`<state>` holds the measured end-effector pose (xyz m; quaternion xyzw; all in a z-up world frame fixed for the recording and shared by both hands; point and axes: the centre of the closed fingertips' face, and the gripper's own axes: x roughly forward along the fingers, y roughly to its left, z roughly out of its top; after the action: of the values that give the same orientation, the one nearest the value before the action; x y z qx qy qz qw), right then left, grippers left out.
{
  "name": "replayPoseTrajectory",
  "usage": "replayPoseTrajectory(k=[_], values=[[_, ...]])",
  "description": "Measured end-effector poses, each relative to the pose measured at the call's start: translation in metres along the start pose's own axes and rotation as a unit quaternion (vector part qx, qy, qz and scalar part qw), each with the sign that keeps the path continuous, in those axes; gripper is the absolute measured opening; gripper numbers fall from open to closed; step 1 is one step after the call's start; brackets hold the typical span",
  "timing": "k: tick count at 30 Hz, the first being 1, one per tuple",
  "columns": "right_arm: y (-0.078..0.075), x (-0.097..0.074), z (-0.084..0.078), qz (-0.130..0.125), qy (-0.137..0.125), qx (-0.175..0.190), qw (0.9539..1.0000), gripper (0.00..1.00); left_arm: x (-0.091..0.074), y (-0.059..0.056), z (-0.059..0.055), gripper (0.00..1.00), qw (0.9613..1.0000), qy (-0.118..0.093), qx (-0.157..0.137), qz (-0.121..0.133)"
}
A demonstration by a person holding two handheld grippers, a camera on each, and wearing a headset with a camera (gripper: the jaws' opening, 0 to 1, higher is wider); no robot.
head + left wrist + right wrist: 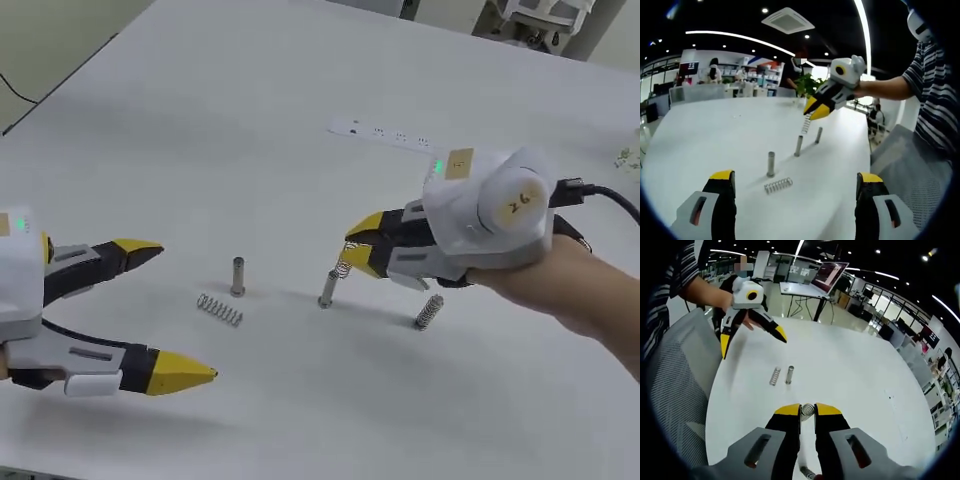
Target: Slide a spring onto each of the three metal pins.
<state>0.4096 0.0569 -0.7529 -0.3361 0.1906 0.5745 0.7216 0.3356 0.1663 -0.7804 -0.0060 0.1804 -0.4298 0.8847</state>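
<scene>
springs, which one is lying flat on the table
The spring beside the bare left pin: it lies flat on the table. Another is pinched in the right claw; the third stands on the right-hand pin.

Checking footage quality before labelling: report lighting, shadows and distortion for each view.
Head view: soft, even light on the white table, only a faint shadow under the right gripper; left gripper view: fisheye curves the table edge, ceiling light strips glare; right gripper view: same bending, yet the held spring is clear.
</scene>
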Motion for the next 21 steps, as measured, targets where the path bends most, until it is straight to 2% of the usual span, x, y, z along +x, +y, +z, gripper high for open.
replayPoseTrajectory(k=[12,21], values=[[0.002,0.01,-0.002,0.004,0.001,0.007,1.0,0.07,-0.004,0.003,0.0,0.97,1.0,-0.003,-0.002,0.008],[0.003,0.021,-0.012,0.011,0.02,0.014,0.9996,0.07,-0.003,0.003,0.001,0.96,0.9999,-0.005,-0.005,0.008]])
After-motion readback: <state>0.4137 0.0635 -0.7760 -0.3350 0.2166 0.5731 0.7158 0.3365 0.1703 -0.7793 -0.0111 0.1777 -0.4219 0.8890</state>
